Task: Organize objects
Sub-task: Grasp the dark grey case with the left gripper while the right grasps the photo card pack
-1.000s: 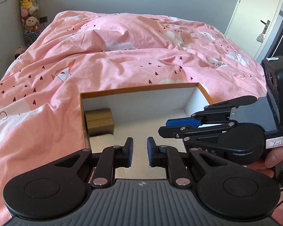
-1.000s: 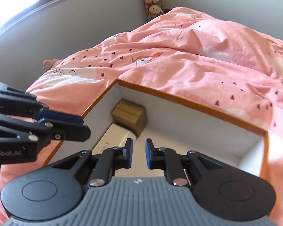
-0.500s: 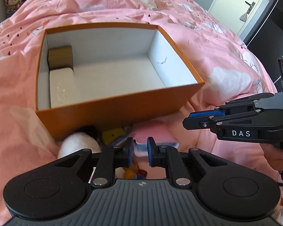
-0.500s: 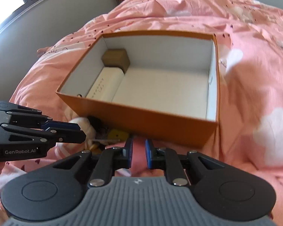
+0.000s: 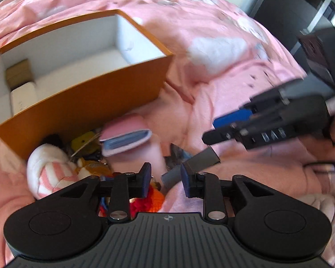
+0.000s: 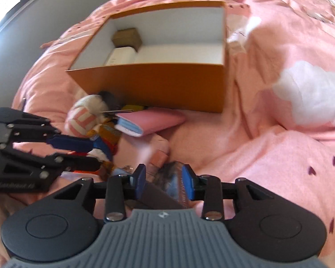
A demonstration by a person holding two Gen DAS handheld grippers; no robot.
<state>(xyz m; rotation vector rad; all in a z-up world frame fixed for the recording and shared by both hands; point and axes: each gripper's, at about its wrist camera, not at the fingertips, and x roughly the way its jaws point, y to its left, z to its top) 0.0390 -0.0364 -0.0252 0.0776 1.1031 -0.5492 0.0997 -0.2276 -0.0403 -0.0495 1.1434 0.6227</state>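
An orange box (image 5: 82,107) (image 6: 156,84) with white walls sits on the pink duvet, with a small brown box (image 5: 19,73) and a white box (image 5: 23,98) in its left end. Loose items are heaped before it: a pink-striped plush (image 5: 49,174) (image 6: 84,116), a pink pouch (image 5: 125,138) (image 6: 154,120), an orange knitted toy (image 5: 151,198) and a dark grey packet (image 5: 201,158) (image 6: 167,185). My left gripper (image 5: 166,178) (image 6: 78,154) hangs over the heap, jaws opening, gripping nothing. My right gripper (image 6: 164,181) (image 5: 234,129) is opening too; the packet lies between its pads, unpressed.
The pink duvet (image 6: 279,134) is rumpled, with folds to the right of the box. A grey wall and window (image 6: 2,0) lie left of the bed; dark furniture (image 5: 301,6) stands at the far right. A hand (image 5: 332,134) holds the right gripper.
Both grippers have pulled back from over the box to the heap in front of it and dropped lower. Their jaws, shut before, now stand apart.
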